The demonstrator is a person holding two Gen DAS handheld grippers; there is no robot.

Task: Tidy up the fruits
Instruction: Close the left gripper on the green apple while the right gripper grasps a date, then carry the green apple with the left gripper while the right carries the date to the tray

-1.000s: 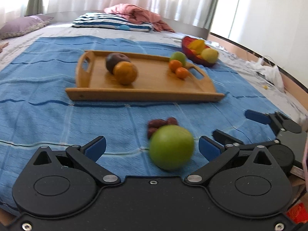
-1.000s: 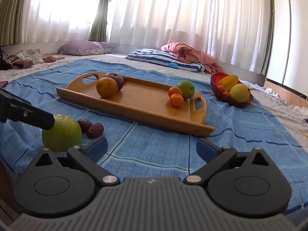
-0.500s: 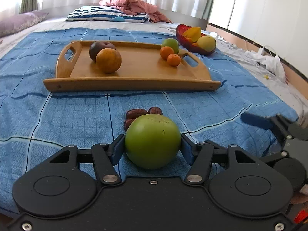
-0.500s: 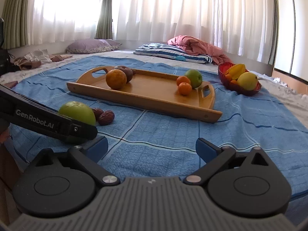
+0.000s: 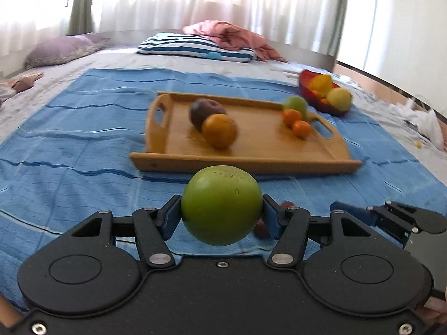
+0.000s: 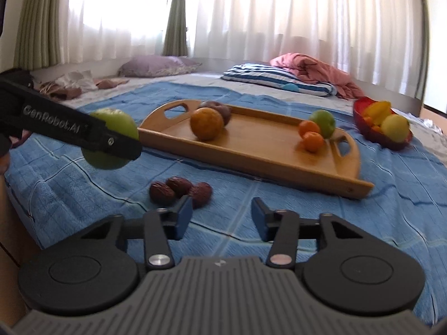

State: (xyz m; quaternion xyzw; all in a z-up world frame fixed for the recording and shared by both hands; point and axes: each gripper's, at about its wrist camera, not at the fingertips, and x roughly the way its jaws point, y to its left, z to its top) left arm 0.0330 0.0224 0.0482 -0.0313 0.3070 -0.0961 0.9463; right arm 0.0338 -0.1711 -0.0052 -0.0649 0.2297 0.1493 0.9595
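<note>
Our left hand-held gripper [image 5: 221, 213] clamped on the large green apple [image 5: 221, 205], held above the blue blanket [image 5: 69, 139] short of the wooden tray [image 5: 251, 164], our right hand-held gripper [image 6: 222, 215] parted and empty, just beside three dates [image 6: 178, 189]

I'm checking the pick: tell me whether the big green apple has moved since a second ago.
Yes. The big green apple has gone up: clamped in the left gripper, it hangs above the blue cloth, clear of the dates it lay beside.
</note>
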